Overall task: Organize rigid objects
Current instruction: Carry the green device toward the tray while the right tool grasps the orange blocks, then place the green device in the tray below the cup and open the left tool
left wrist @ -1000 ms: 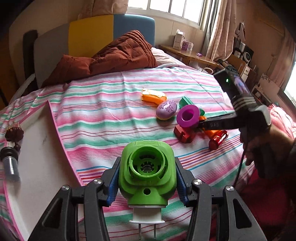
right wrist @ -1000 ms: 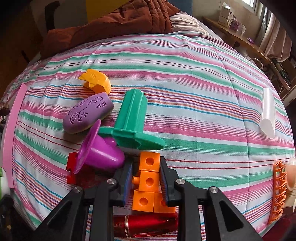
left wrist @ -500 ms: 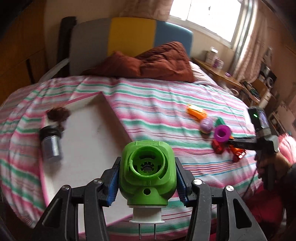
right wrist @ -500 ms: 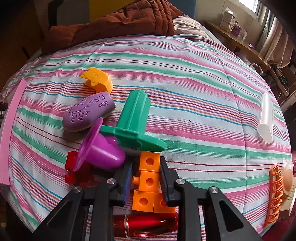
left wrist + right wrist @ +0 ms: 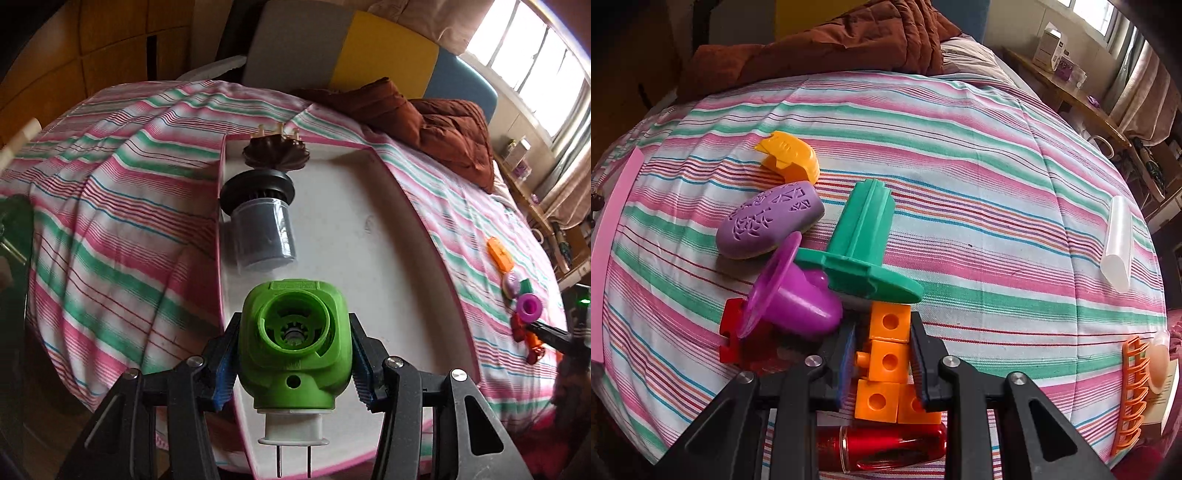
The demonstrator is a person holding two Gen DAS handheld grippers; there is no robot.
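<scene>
Left gripper [image 5: 293, 363]: your jaws clamp the green plug [image 5: 293, 347] by its sides, prongs toward you, over the white tray's [image 5: 351, 236] near end.
Tray: on the bed [image 5: 960, 155]; holds a grey cup [image 5: 264, 232] and a brown piece [image 5: 276, 155].
Right gripper [image 5: 882, 360]: your jaws stand narrow, gripping the orange blocks [image 5: 886, 360].
Beside it: purple cup [image 5: 798, 295], green stand [image 5: 860, 240], red tube [image 5: 886, 446].

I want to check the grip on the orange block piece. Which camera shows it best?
The right wrist view: the orange block piece fills the foreground, clamped between the right hand-held gripper pads. The left wrist view shows only a small orange blur at the far right edge.
</scene>
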